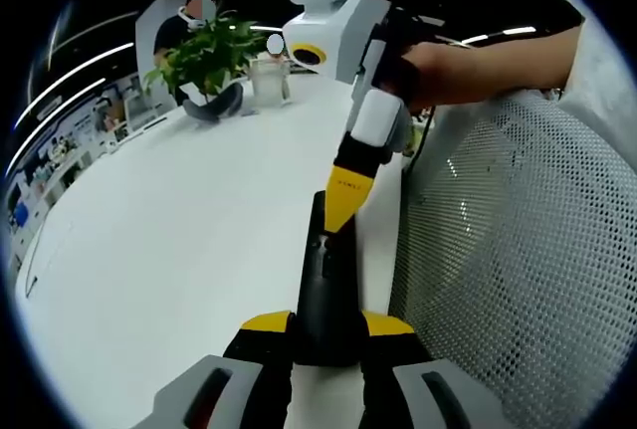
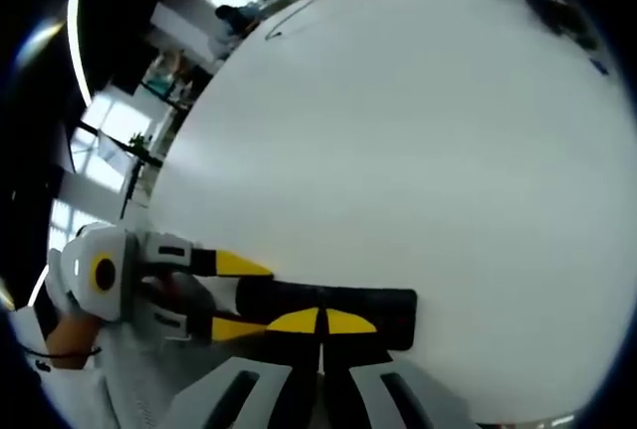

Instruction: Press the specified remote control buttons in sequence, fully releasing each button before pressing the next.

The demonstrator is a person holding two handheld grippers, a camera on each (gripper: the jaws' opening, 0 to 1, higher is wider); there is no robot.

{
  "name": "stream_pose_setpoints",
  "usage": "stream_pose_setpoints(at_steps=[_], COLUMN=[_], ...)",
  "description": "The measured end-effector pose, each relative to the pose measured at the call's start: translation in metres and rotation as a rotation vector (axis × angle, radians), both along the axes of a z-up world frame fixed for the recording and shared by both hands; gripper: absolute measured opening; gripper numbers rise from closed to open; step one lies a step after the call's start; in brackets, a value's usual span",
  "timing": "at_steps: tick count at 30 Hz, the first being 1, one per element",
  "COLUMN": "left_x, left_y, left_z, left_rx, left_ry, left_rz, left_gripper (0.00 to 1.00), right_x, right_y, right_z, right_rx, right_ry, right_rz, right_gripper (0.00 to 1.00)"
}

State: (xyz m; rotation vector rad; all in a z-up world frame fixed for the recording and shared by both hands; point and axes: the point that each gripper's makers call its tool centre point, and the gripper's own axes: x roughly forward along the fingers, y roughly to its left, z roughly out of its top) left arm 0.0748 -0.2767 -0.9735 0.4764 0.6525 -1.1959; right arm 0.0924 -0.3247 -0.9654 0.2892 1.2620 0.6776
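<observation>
Yellow-tipped jaws of the left gripper [image 1: 326, 334] sit closest to the lens, and they're clamped on the near end of the remote [image 1: 324, 285], one on each side of its black body. That remote lies long and flat on the white table [image 1: 179, 250], close to the edge, with a mesh chair [image 1: 518, 270] just beside it.

Coming in from above in the left gripper view is the right gripper [image 1: 341, 218], held by a hand [image 1: 448, 71]. Its jaws are drawn together into one yellow point, and that point is down on the remote's upper face, right where the buttons should be. Touching or a hair above? Too close to call from here.

Over in the right gripper view the same story: right gripper [image 2: 320, 321] with jaws closed tip to tip over the remote [image 2: 393, 312], gripping nothing, and the left gripper [image 2: 249, 295] pinching the remote from the side.

Progress, then: this looks like a press under way, remote steadied and in view. Which button in the sequence this is, and how many are left, can't be read off these pictures; the buttons themselves are too dark to make out. Next comes a full lift-off before any further press
</observation>
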Motion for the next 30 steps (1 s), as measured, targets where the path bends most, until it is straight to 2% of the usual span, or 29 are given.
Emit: stream_pose_setpoints(at_steps=[7, 14, 17, 24, 30], left_x=[0.0, 0.0, 0.0, 0.0, 0.0], left_y=[0.0, 0.0, 0.0, 0.0, 0.0], left_z=[0.0, 0.0, 0.0, 0.001, 0.001], left_rx=[-0.001, -0.01, -0.017, -0.032, -0.037], left_ry=[0.0, 0.001, -0.003, 0.002, 0.003], left_rz=[0.007, 0.01, 0.009, 0.018, 0.026], left_gripper=[0.25, 0.25, 0.25, 0.25, 0.25], right_x=[-0.001, 0.0, 0.0, -0.003, -0.009], right_y=[0.001, 0.0, -0.005, -0.013, -0.013], right_z=[0.001, 0.002, 0.004, 0.003, 0.0], right_rx=[-0.01, -0.004, -0.05, -0.055, -0.078], right_ry=[-0.019, 0.019, 0.01, 0.05, 0.059], right_rz=[0.024, -0.011, -0.006, -0.027, -0.002], right_gripper=[0.0, 0.0, 0.0, 0.0, 0.0])
